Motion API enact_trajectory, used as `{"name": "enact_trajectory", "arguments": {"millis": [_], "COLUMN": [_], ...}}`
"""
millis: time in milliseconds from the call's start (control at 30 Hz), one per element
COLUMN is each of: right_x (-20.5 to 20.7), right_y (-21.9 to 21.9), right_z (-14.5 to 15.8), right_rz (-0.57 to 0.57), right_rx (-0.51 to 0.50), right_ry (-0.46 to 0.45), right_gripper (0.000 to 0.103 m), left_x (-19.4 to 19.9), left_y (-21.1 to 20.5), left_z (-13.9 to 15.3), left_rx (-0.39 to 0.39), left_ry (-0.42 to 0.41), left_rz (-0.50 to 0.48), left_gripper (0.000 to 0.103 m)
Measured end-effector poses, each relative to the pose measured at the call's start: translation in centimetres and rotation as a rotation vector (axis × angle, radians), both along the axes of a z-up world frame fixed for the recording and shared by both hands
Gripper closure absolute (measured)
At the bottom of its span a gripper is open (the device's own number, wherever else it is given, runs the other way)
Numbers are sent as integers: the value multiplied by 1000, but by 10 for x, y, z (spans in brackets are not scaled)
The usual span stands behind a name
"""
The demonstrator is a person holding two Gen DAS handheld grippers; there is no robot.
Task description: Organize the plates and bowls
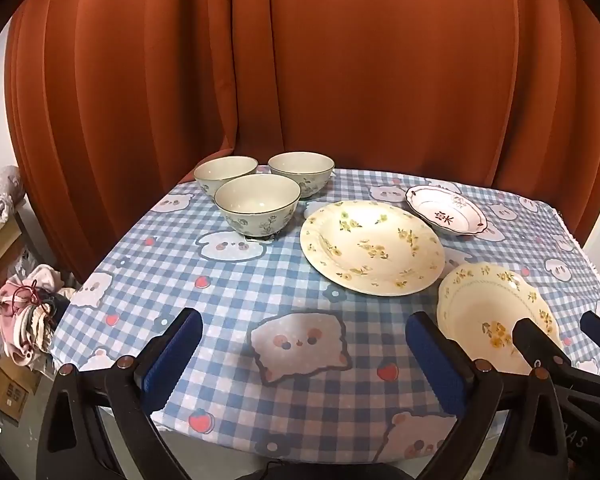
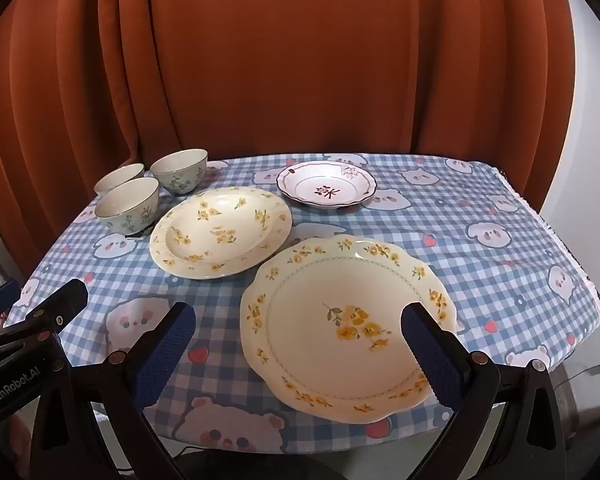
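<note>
Tablecloth (image 2: 480,240): blue-white check, bear print. 3 bowls (image 2: 128,204) pale green, floral. Beside them, 2 cream plates (image 2: 220,236), yellow flowers.

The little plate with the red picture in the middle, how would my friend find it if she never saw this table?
Start at the blue checked tablecloth with cartoon bears, before the orange curtain. Go to the far side, behind the two yellow-flowered plates. The small white plate there is the only one with a dark wavy rim and a red centre design.
</note>
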State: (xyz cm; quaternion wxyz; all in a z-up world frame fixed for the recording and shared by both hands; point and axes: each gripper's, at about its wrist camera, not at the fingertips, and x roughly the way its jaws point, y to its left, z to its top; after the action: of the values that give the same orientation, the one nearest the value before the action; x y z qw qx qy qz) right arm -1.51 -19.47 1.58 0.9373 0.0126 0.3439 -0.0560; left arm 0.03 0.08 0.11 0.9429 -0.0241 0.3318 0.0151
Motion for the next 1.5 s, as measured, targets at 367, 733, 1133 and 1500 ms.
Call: {"name": "enact_trajectory", "arguments": {"millis": [367,733,1133,1500], "right_x": [-6,-9,-9,-10], "right_y": [-1,-5,-5,-7], "right_z": [0,3,5,5], "right_rz": [-10,-23,-24,-21], "right_rx": [9,5,3,10], "right_ry": [-6,-15,-18,-21], "right_gripper": [0,0,0,0], "left_x": [-7,-8,-10,-7], "left_y": [-7,-8,-7,-10], "left_z": [5,6,6,9], "left_rx": [41,41,43,54], "left_ry": [-21,-23,-20,-25], "left_rz": [-28,-33,-42,-42], "left_gripper": [3,3,2,2]}}
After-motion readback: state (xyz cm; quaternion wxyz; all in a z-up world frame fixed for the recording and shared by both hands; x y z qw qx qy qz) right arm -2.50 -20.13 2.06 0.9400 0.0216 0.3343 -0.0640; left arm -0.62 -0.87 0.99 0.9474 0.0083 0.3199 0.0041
